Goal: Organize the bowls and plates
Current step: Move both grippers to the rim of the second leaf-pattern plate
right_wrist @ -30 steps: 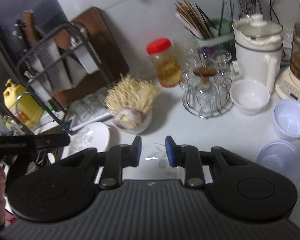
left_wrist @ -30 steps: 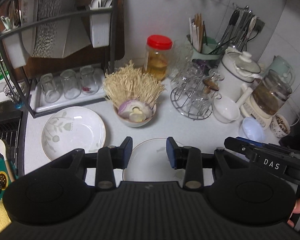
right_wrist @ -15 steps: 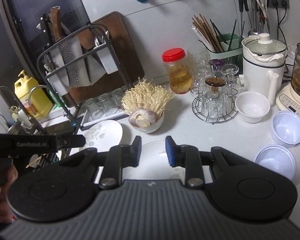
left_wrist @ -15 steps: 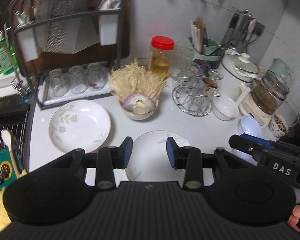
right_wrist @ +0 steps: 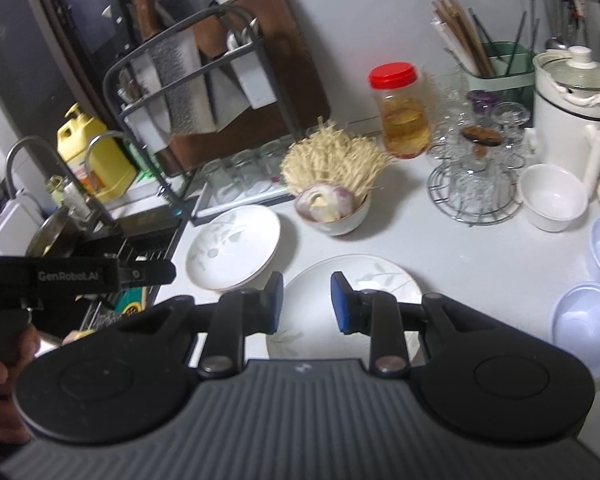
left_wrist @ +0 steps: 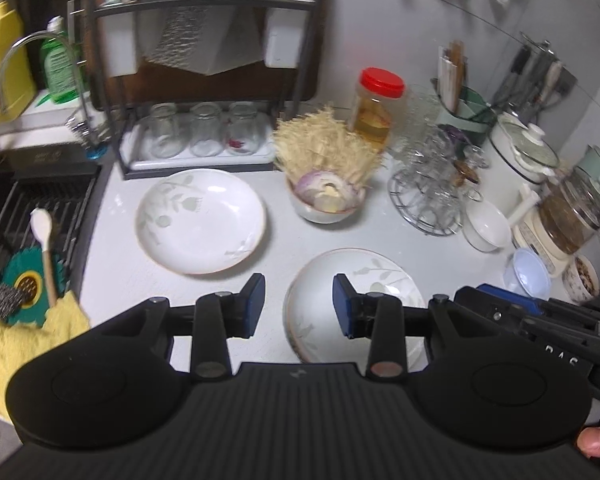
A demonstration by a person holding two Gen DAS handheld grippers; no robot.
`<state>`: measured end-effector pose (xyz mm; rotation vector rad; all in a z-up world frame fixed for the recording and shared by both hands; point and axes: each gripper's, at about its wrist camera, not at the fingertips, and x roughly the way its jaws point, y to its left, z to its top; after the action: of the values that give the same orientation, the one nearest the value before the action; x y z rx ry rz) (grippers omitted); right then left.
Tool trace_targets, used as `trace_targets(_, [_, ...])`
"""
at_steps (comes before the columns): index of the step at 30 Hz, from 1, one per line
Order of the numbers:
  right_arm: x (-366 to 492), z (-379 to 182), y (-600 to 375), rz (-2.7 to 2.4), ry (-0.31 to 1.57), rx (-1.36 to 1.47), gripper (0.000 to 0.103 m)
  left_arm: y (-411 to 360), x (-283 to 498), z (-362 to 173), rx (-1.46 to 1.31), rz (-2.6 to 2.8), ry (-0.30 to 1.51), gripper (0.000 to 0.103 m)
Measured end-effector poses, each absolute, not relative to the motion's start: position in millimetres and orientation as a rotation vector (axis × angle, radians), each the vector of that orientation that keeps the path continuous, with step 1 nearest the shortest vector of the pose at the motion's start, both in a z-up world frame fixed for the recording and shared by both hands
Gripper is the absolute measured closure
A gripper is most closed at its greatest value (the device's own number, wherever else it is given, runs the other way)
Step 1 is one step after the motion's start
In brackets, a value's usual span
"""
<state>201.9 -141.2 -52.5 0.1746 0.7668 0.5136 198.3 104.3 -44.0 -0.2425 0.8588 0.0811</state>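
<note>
Two white leaf-patterned plates lie on the white counter. The near plate point(left_wrist: 356, 292) point(right_wrist: 352, 284) sits just ahead of both grippers. The far left plate point(left_wrist: 201, 220) point(right_wrist: 233, 246) lies in front of the dish rack. A white bowl point(left_wrist: 486, 226) point(right_wrist: 556, 198) stands at the right. My left gripper point(left_wrist: 299, 306) is open and empty, above the near plate's left edge. My right gripper point(right_wrist: 306, 304) is open and empty, over the near plate's left rim. Each gripper also shows in the other's view, the right one point(left_wrist: 540, 320) and the left one point(right_wrist: 80, 274).
A bowl with onion and enoki mushrooms point(left_wrist: 326, 196) stands behind the plates. A black dish rack with glasses point(left_wrist: 204, 136), a red-lidded jar point(left_wrist: 376, 108), a wire glass stand point(left_wrist: 428, 196), translucent plastic bowls point(right_wrist: 584, 320) and a kettle point(right_wrist: 572, 108) crowd the counter. The sink point(left_wrist: 28, 232) is at left.
Both grippers have pulled back and risen, so more of the counter and both plates show. The left view has shifted toward the sink. Both stay open.
</note>
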Motion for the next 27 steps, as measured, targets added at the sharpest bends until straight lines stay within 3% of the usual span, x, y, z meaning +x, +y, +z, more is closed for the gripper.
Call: trace_targets(27, [217, -79, -113, 0.689, 0.816, 0.041, 0.073, 140, 213, -87, -0.362, 0.314, 0.932, 0.060])
